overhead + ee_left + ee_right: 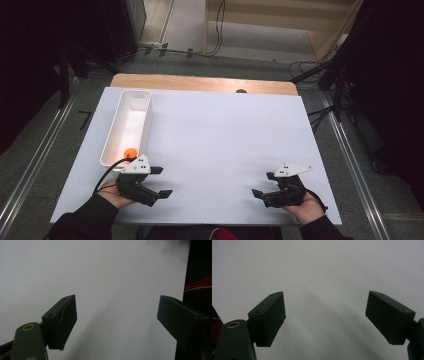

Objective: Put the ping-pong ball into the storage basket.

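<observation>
The high view takes in the whole desk (215, 135), covered with a white sheet, its wooden far edge showing at the top of the frame. At the left of the frame a long white bin (127, 125) lies on the sheet, its long axis running from the lower left toward the upper middle, tilted slightly rightward at the far end. An orange ball (130, 152) sits inside the bin at its near end. The left gripper (161, 181) is held in a hand (117, 194) at the lower left, just beside the bin's near end, pointing toward the right of the frame with its jaws spread and nothing between them. The right gripper (264, 184) is held in the other hand (306, 205) at the lower right, well apart from the bin, pointing left toward the other gripper, its jaws also spread and empty.

The left gripper view shows the left gripper (117, 312) close up, its jaws wide apart over bare white sheet, with a dark strip and a red garment edge with a zip (198, 285) at the right of the frame. The right gripper view shows the right gripper (325, 313) spread over bare sheet, with a bit of red at the lower left edge.

Beyond the desk, the high view shows grey floor, cables (217, 30) at the top middle, and dark stands (340, 75) at the upper right.
</observation>
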A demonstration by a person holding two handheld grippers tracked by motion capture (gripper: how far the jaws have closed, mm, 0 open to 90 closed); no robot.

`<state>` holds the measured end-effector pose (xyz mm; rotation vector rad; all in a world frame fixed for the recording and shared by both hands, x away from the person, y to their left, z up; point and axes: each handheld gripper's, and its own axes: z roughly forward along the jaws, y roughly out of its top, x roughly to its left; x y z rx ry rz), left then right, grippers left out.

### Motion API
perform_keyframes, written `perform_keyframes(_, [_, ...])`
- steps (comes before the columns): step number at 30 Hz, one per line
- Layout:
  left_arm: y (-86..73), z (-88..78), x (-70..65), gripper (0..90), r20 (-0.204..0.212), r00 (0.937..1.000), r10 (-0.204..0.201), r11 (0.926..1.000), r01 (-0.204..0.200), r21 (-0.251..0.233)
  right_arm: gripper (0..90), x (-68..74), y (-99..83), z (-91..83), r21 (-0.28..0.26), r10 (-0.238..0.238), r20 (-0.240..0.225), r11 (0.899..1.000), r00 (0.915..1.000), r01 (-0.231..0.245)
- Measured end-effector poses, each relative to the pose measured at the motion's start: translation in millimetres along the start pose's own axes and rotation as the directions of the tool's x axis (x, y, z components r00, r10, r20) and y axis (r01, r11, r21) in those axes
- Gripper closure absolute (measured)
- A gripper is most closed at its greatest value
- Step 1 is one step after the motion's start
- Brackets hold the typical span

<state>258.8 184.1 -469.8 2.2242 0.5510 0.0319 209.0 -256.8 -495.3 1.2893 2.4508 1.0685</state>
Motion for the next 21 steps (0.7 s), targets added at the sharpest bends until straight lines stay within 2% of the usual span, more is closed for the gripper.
perform_keyframes(21, [0.1,0.8,0.5,16.9,0.001,1.0000,0.001,1.0000,-0.001,0.004,14.9,0.1,0.2,0.2,0.003,-0.003,-0.004,1.000,1.0000,0.003])
